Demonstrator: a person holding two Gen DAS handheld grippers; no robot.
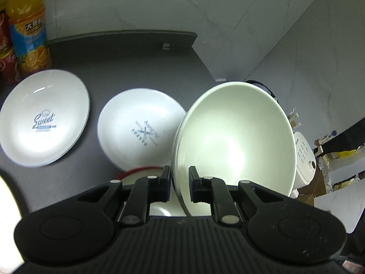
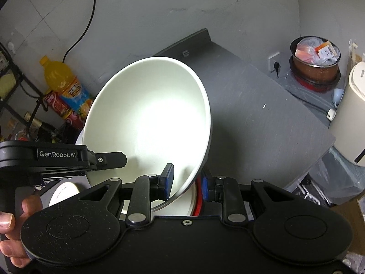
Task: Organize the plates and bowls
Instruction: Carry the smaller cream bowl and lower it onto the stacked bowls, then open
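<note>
On the dark tabletop (image 1: 127,61), from left to right: an orange drink bottle (image 1: 27,29); a "Sweet" plate (image 1: 44,117); a second printed plate (image 1: 141,127); a white bowl (image 1: 235,141), tilted and raised above the surface. The left gripper (image 1: 179,182) is clamped on the bowl's near rim; the right gripper (image 2: 188,183) pinches the opposite rim edge, one pad inside, one outside; a red-rimmed dish (image 1: 136,172) lies beneath.

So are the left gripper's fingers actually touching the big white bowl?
Touching. The left wrist view shows the left gripper with its fingers closed on either side of the big white bowl's rim, pinching it.
</note>
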